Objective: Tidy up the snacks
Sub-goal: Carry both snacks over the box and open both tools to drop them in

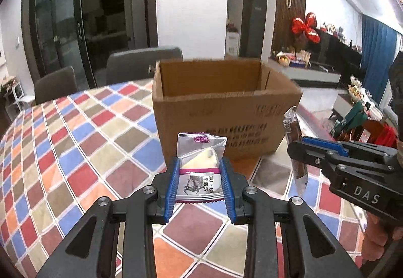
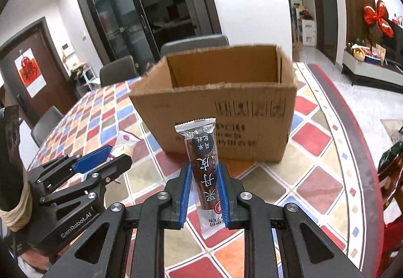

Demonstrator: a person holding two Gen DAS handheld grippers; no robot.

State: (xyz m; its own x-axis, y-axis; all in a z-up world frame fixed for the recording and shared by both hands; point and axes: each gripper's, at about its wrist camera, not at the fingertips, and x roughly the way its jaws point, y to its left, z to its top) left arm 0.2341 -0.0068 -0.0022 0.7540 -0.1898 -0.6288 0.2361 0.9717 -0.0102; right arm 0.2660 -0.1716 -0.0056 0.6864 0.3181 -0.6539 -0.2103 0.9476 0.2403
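With the left gripper (image 1: 200, 178) clamped on a pastry packet (image 1: 200, 169) and the right gripper (image 2: 202, 186) clamped on a long fruit bar (image 2: 202, 167), both below the cardboard box (image 2: 214, 112) at frame centre, either slippery wrapper may slide free or snag the ragged rim.

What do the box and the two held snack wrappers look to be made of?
Box: brown corrugated cardboard, matte, with ragged torn top edges. Wrapper in the left gripper: thin clear glossy plastic film with crimped ends. Long bar wrapper in the right gripper: similar glossy film, probably plastic, with zigzag seals.
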